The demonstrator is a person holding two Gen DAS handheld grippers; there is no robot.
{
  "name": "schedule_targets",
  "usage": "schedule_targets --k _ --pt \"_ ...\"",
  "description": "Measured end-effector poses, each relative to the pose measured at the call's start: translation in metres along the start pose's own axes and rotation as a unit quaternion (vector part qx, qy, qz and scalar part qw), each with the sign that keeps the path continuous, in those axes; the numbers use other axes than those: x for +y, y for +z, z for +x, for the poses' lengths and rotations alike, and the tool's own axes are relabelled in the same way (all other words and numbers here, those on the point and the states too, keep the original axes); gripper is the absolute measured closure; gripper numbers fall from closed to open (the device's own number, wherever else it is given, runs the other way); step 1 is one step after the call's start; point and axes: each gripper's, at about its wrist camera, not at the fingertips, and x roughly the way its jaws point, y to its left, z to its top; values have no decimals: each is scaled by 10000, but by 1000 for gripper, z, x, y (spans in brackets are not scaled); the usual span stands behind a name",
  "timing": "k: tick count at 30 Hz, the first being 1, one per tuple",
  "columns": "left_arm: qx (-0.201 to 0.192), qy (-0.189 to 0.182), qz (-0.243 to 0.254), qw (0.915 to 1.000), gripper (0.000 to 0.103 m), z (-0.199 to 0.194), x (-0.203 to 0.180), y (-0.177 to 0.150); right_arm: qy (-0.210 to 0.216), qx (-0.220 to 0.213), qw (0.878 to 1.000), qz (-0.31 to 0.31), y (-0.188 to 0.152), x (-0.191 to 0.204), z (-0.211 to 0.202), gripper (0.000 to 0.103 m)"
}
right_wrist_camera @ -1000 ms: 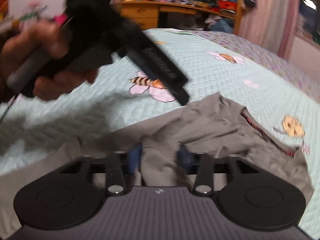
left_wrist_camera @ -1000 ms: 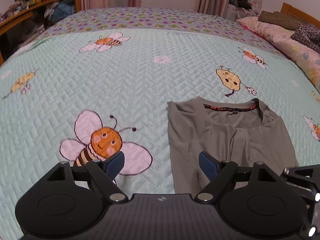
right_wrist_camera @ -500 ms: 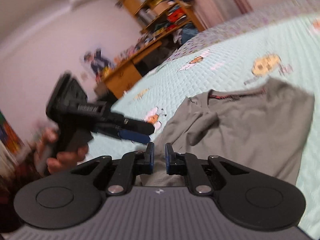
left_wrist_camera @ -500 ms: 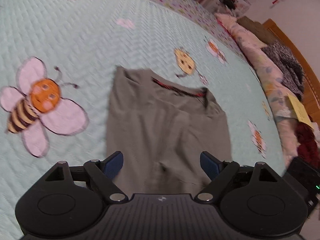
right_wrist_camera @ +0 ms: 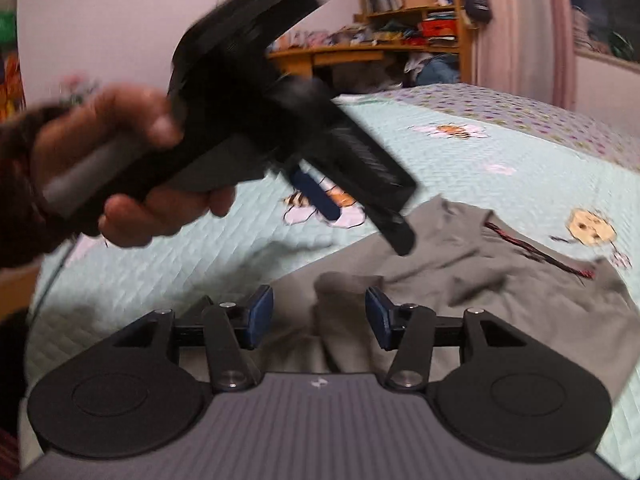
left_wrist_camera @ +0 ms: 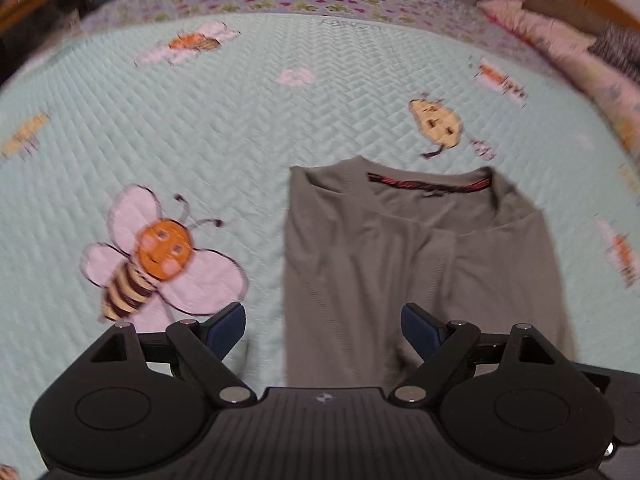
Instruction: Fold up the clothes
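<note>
A grey-olive T-shirt [left_wrist_camera: 400, 248] lies on the bed with its sides folded inward and its red-taped collar at the far end. My left gripper [left_wrist_camera: 322, 328] hovers open over the shirt's near left edge, its pads clear of the cloth. From the right wrist view a hand holds that left gripper [right_wrist_camera: 360, 216] above the shirt [right_wrist_camera: 500, 280]. My right gripper [right_wrist_camera: 318, 314] is low at the shirt's near side and its jaws are opening. A raised fold of cloth lies loose between its blue pads [right_wrist_camera: 262, 312].
The mint quilted bedspread [left_wrist_camera: 200, 140] with bee pictures spreads around the shirt. Pillows and clothes [left_wrist_camera: 560, 40] line the right side. A wooden desk and cluttered shelves [right_wrist_camera: 400, 40] stand beyond the bed, by pink curtains.
The right gripper was shut on a fold of the shirt and now has its jaws apart, the fold loose between them. The left gripper stays open; its view swung across the shirt and back.
</note>
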Motion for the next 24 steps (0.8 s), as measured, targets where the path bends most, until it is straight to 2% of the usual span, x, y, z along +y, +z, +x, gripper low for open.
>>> schedule_targets --k 2,3,4,5,6,9,12,15,19,23,24 --pt "0 118 147 9998 15 -2 -1 0 -257 105 9991 -332 2 10 9 51" --pt "3 151 188 9997 15 -2 -2 0 -285 176 9986 -410 1 12 14 55" --pt "6 179 227 9996 15 -2 -2 1 -285 202 9989 -322 1 11 16 62" --pt "7 201 261 9995 15 -2 -2 1 -283 223 9991 -217 1 9 18 79" --pt "3 234 291 9993 15 -2 -3 1 -283 224 9993 -65 0 5 18 89" --pt "-14 308 362 9989 15 -2 -5 0 -171 -19 9981 596 -4 -14 6 92" --pt "10 304 393 9988 15 0 -8 0 -5 -294 9895 1416 -11 -39 -10 94" --pt "110 203 371 9990 14 3 -11 1 337 -598 9666 2471 -24 -72 -23 95" --pt "261 -74 275 9993 14 6 -17 3 799 -1077 9192 3702 -53 -109 -43 95" --pt "277 -39 414 9988 14 8 -30 5 948 -1308 8880 4306 -73 -131 -54 95" --pt "279 -1 465 9985 14 9 -33 6 951 -1325 8864 4333 -75 -133 -55 95"
